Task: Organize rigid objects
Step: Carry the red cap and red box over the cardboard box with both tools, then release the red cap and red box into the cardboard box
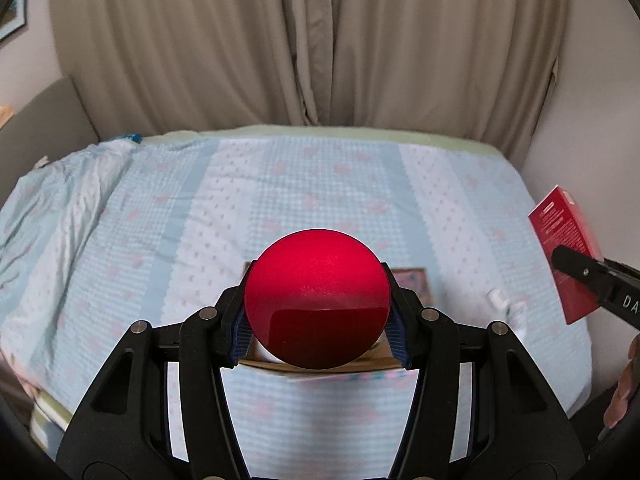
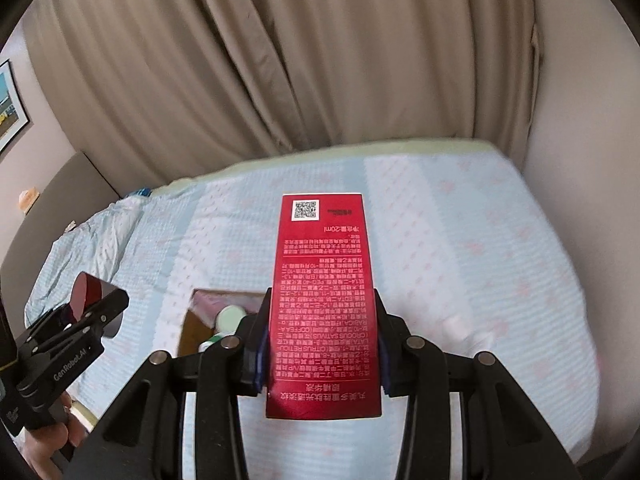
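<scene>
My left gripper [image 1: 318, 312] is shut on a round red jar [image 1: 317, 300], held above the bed over an open cardboard box [image 1: 408, 280]. The jar hides most of the box in the left wrist view. My right gripper [image 2: 320, 344] is shut on a tall red carton [image 2: 323, 304] with white print, held above the bed just right of the box [image 2: 192, 324]. The box holds a green-capped bottle [image 2: 231, 317] and other items. The left gripper with the jar [image 2: 86, 294] shows at the left of the right wrist view. The red carton [image 1: 564, 256] shows at the right of the left wrist view.
A light blue patterned bedsheet [image 1: 280, 184] covers the bed. A small white object [image 2: 456, 326] lies on the sheet right of the box. Beige curtains [image 1: 320, 40] hang behind the bed. A crumpled quilt [image 1: 60, 208] lies at the left. A wall [image 2: 580, 160] borders the right side.
</scene>
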A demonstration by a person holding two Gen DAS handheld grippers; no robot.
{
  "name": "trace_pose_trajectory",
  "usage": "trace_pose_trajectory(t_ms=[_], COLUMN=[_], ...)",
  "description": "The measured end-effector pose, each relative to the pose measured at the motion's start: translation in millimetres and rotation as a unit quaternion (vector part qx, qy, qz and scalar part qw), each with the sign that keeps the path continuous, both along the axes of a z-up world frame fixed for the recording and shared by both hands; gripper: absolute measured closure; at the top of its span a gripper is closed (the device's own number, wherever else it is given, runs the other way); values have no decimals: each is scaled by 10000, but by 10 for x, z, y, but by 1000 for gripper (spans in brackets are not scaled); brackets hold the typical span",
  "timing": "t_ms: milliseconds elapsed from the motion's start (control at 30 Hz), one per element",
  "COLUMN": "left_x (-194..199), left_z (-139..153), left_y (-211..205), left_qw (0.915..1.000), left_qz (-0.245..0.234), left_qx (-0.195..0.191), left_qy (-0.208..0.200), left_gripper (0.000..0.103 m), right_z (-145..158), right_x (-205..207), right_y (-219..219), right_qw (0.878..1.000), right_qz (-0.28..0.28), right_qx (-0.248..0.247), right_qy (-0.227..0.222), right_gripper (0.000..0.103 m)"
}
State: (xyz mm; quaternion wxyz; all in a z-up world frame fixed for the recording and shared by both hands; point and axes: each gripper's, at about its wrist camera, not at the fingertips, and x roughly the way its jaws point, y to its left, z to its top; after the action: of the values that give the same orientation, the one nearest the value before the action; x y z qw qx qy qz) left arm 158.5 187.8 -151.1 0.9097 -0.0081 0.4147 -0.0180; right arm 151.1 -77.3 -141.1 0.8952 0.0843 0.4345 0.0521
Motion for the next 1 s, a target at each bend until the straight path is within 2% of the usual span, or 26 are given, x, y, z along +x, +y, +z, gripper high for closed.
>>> trace_pose_trajectory(t_ms=[167,400,633,767,867,1000], left_x=[262,623,975,1216,1370,1481], left_z=[-372,-999,-1618,-1991,-2210,-2362], left_y=[462,655,463,263,121,-48], left_qw=[9988,9931,9837,9753,9683,9593], left_qz=[-243,-538,-871,-1146,-1388,-1689], left_qx=[87,109,93,140,221,344], left_qy=[421,1037,1573,1881,2064,2239], left_gripper=[52,52,52,52,52,52], right_z=[-364,-929,-1465,-1831,-2102,-2273], right_x=[87,279,553,705,801,865], right_y=[478,946,960,941,913,881], right_qw=[9987,9945,9882,9834,9791,9749], right_qz=[-207,-351,-498,-565,-664,-785], right_qx=[269,281,103,63,121,153], right_qy=[386,946,1447,1720,1919,2076], right_gripper=[66,66,66,66,66,66])
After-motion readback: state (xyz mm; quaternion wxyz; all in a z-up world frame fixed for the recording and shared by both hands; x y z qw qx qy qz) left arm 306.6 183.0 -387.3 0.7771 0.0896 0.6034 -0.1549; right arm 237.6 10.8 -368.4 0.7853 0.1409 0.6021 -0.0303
